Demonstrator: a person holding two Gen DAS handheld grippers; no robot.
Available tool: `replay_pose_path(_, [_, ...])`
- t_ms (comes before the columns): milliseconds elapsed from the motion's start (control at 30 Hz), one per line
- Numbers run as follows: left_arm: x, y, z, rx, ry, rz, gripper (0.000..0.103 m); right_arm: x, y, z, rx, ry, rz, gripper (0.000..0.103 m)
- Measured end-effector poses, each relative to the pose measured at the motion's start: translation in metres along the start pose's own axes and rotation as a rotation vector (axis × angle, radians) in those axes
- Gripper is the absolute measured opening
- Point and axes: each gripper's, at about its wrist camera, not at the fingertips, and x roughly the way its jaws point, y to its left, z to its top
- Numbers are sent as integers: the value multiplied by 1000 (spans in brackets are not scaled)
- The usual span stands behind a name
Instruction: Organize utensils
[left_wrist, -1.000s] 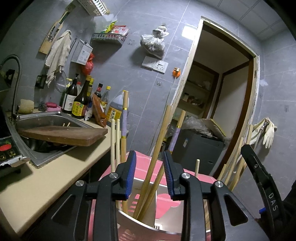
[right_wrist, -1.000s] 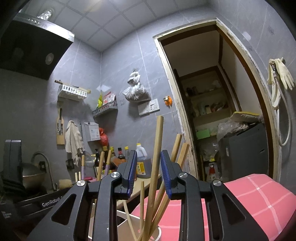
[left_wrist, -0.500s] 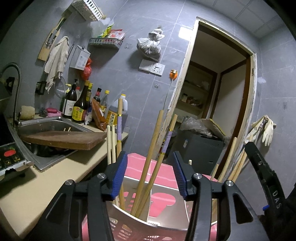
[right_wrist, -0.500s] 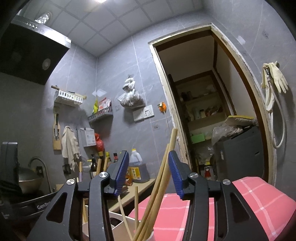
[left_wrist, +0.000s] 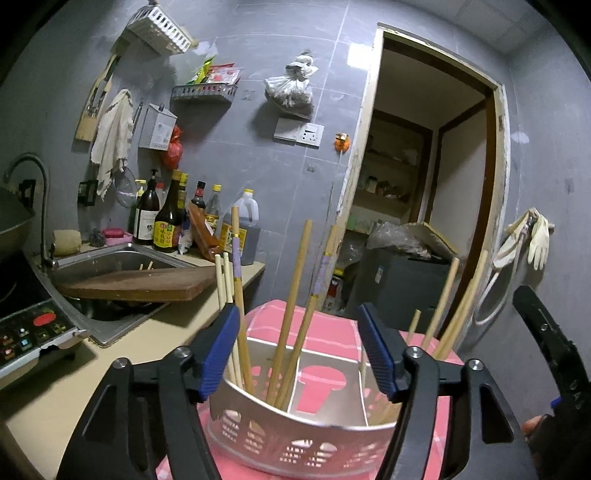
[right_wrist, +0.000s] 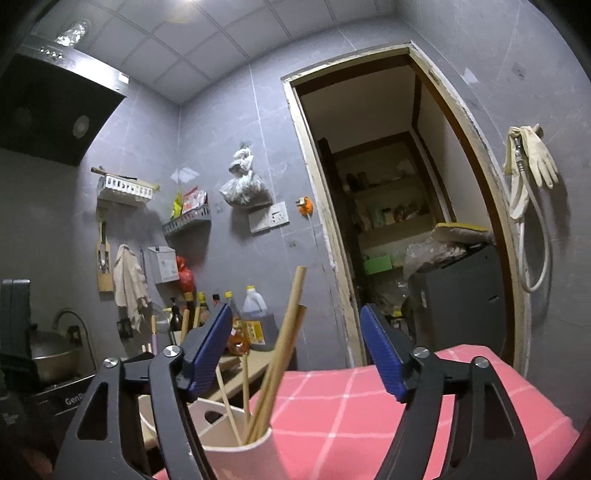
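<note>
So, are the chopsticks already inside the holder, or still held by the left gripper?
Inside. The chopsticks stand in the holder; the left gripper has just opened, pads clear of them.

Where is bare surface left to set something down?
The beige counter between the sink and the holder is bare. The pink cloth right of the white cup is bare. The bottles crowd the wall end.

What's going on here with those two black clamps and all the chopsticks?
A person is sorting chopsticks into a divided holder that stands on a pink checked cloth beside the kitchen counter. The left gripper and the right gripper have just been opening their jaws, and the blue pads press on nothing. The chopsticks stand loose in the compartments, leaning at angles.
</note>
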Motion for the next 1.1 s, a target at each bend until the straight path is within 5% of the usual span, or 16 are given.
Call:
replay_pose_path(433, [-33,-26,-16,89,37,-15,91,-60,-23,14,-25,164,-64,102])
replay_pose_path(767, [-69,-33,-40,127,77,-18,95,-105,-33,9,-17,294,-136,103])
replay_pose_path(1100, [-103,-32,-65,145,101,1,95,-149,-31,8,-31,321,-173,103])
